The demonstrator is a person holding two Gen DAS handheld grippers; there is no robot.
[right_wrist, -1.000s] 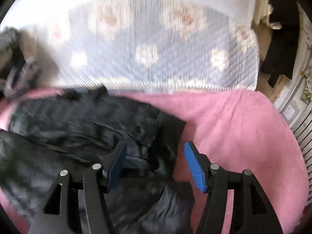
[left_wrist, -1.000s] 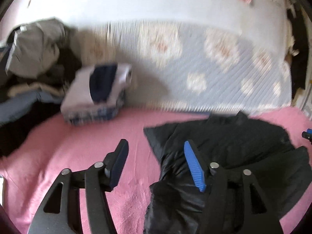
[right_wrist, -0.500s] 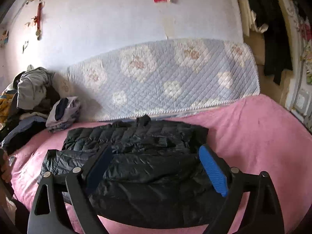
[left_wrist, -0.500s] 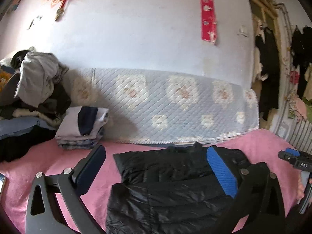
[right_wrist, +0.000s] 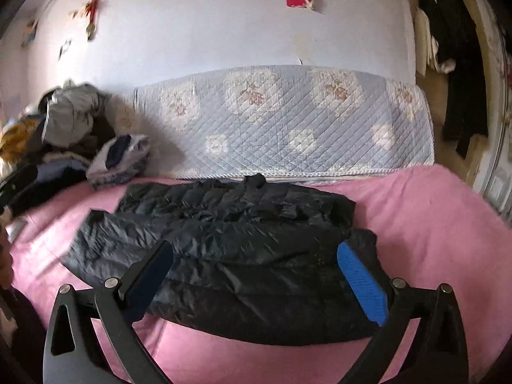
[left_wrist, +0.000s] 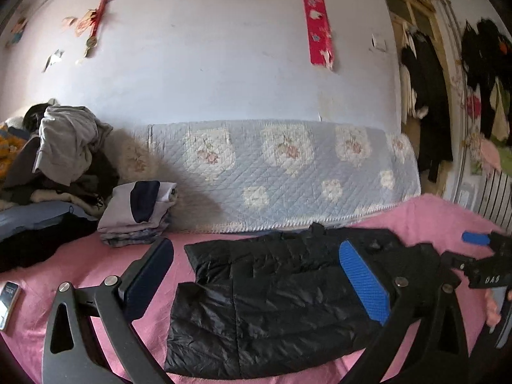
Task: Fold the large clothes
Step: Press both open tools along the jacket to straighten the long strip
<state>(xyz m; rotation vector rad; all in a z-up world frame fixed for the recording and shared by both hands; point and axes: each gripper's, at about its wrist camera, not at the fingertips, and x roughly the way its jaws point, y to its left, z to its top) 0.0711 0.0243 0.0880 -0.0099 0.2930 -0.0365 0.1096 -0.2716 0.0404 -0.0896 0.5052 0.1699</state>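
Both my left tool (left_wrist: 252,275) and right tool (right_wrist: 252,275) have just been opening; they stand wide apart, empty. The black puffer jacket (right_wrist: 224,256) lies half-folded on the pink bed (right_wrist: 432,224). Slippery, springy padding could let the fold creep open.

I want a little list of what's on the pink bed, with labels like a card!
bed cover: pink blanket
main garment: black puffer jacket, folded, lying flat on the blanket
left claw: open, empty, above the jacket
right claw: open, empty, above the jacket
folded pile: small stack of clothes, far left
unfolded heap: loose clothes behind the stack
backrest: quilted floral cover
small item: phone at the left edge
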